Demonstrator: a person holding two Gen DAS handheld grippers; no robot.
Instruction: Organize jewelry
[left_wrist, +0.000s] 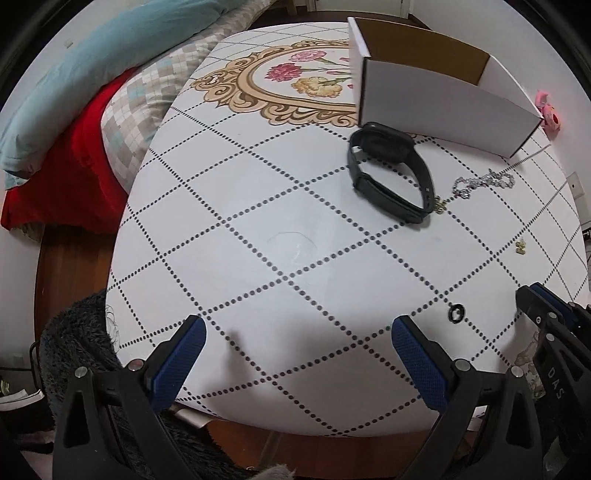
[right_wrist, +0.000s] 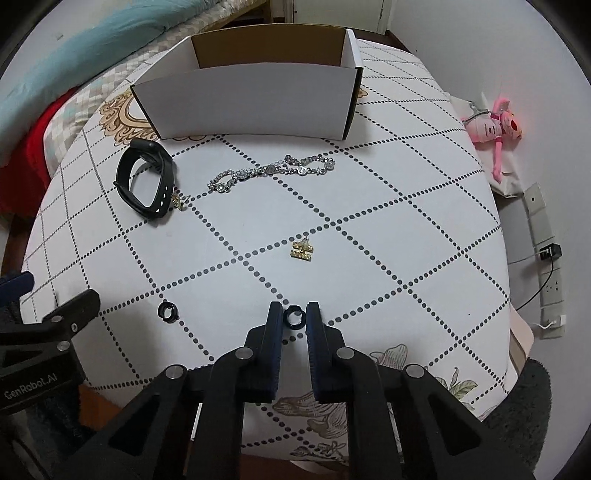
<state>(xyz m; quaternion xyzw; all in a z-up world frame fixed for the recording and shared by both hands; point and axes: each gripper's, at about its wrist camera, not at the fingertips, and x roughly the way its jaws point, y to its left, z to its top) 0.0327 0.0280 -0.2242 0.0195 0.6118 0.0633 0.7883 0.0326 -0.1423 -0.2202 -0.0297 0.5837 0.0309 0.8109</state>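
My right gripper (right_wrist: 294, 317) has its jaws closed in on a small dark ring (right_wrist: 294, 318) that sits between the fingertips at the table's near edge. A second dark ring (right_wrist: 168, 311) (left_wrist: 456, 313) lies to its left. My left gripper (left_wrist: 299, 332) is wide open and empty above the near left of the table. A black watch (left_wrist: 391, 171) (right_wrist: 146, 177), a silver chain (right_wrist: 271, 170) (left_wrist: 484, 183) and two gold earrings (right_wrist: 302, 250) (right_wrist: 179, 201) lie in front of an open white box (right_wrist: 251, 99) (left_wrist: 439, 96).
The round table (right_wrist: 406, 221) has a dotted diamond cloth. A bed with a red blanket (left_wrist: 74, 155) is at the left. A pink toy (right_wrist: 495, 127) and a power strip (right_wrist: 546, 258) are at the right wall. A dark fuzzy chair cushion (left_wrist: 74, 350) is by the near edge.
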